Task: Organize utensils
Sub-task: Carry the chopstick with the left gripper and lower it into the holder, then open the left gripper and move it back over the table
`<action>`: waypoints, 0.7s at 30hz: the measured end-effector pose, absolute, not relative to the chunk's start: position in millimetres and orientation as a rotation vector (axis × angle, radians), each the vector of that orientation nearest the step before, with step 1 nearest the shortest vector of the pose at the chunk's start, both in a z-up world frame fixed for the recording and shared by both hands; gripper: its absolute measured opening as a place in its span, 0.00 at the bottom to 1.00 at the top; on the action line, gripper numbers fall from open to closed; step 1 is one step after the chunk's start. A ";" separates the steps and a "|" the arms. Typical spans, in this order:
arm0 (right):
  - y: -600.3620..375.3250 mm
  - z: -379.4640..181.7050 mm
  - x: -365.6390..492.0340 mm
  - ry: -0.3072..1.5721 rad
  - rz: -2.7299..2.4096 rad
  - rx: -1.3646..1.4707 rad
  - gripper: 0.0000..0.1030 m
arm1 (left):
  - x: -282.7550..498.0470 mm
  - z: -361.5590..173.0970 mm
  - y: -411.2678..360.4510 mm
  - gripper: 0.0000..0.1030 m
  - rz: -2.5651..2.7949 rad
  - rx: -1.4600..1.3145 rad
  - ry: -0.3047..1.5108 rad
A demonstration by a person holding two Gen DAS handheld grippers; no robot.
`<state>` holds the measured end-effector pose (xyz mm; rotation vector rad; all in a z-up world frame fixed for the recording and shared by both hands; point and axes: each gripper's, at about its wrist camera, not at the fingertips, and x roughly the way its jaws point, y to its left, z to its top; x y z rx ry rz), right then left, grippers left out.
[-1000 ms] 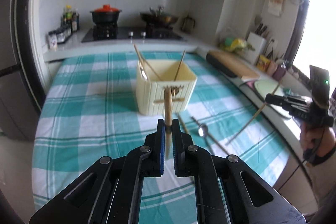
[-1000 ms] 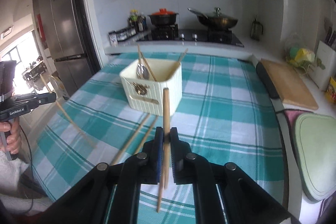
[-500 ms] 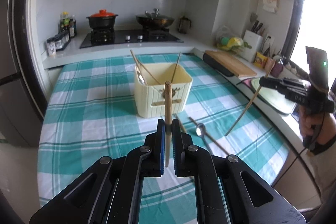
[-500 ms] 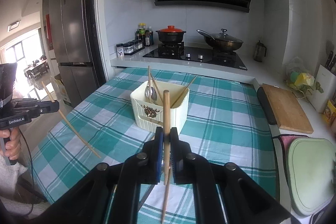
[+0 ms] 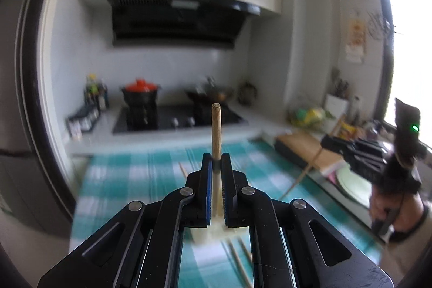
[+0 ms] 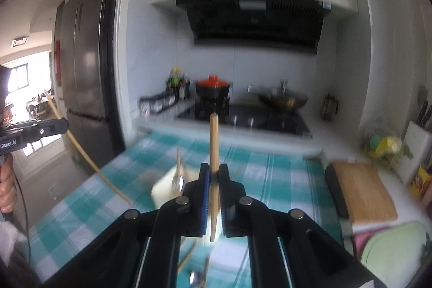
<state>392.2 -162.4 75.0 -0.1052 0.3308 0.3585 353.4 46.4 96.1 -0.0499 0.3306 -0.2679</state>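
L gripper (image 5: 216, 162): jaws clamped on a chopstick (image 5: 216, 126), upright, held well above the checked worktop (image 5: 121, 169). Cream utensil holder (image 6: 167, 186) sits mid-worktop, sticks + spoon already in it; from L cam it's mostly hidden under the jaws. R gripper (image 6: 214, 172): jaws pinching 2nd chopstick (image 6: 214, 142), also upright, over the holder. Loose chopsticks (image 5: 240, 263) lie on the cloth. Risks, my guess: thin round stick pivots in the grip; both tips converging could clash or miss the rim. Views blurred.
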 end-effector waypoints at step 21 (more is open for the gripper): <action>-115.2 -29.7 570.9 0.802 0.445 0.064 0.17 | 535.9 -29.7 11.1 0.39 -0.305 -0.145 0.891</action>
